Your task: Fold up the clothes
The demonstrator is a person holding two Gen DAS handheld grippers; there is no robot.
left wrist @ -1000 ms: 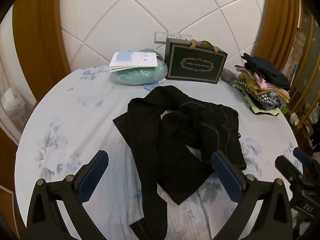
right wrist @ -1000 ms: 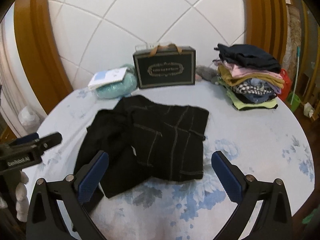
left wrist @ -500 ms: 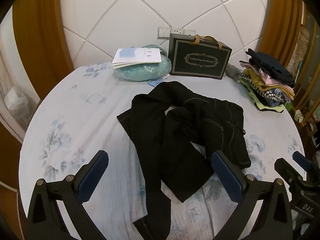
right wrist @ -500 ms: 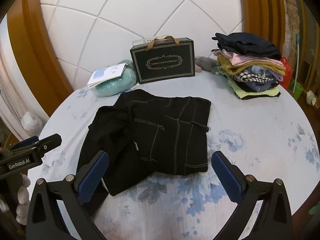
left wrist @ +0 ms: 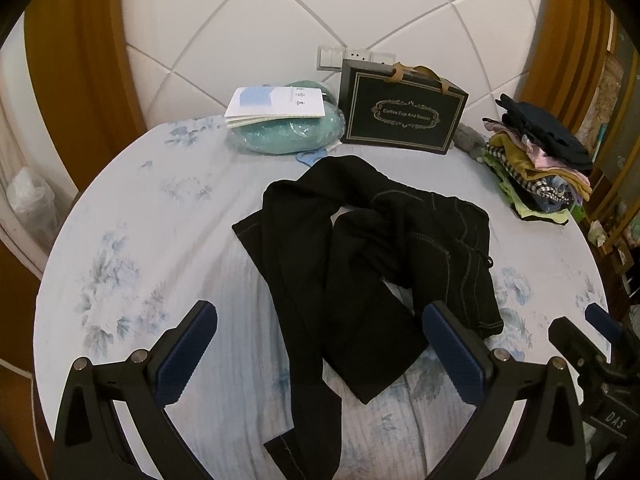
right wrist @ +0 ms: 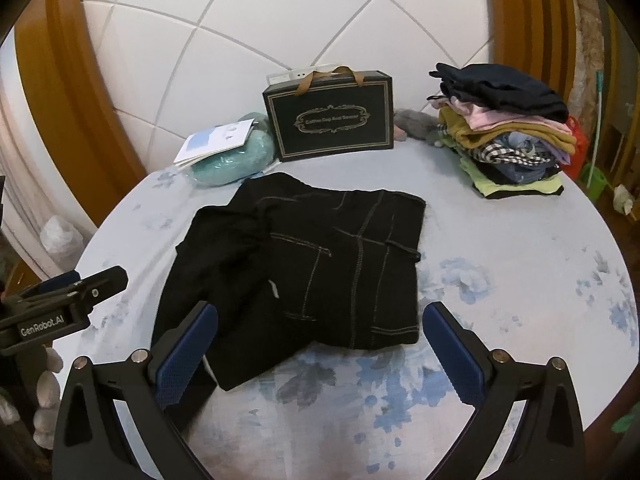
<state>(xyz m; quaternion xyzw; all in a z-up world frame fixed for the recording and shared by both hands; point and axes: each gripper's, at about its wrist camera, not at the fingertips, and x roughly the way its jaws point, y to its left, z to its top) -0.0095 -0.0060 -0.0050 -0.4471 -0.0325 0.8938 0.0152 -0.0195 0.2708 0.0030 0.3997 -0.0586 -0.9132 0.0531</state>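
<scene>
Left tool (left wrist: 320, 352) and right tool (right wrist: 320, 352) both spread wide, nothing held. Black trousers (right wrist: 304, 264) lie crumpled mid-surface (right wrist: 520, 280); right view shows waistband and pockets toward the folded pile (right wrist: 508, 128). Only the left view shows one leg (left wrist: 308, 380) running long toward the camera, over the near edge

Bare cloth (right wrist: 500, 240) betw. trousers (right wrist: 320, 264) & stack (right wrist: 508, 132)

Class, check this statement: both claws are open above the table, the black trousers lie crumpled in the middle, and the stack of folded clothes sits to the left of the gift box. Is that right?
One detail is wrong. The stack of folded clothes sits to the right of the gift box, as the right wrist view shows. The rest holds: left claw and right claw are open, and the black trousers lie crumpled mid-table.
</scene>
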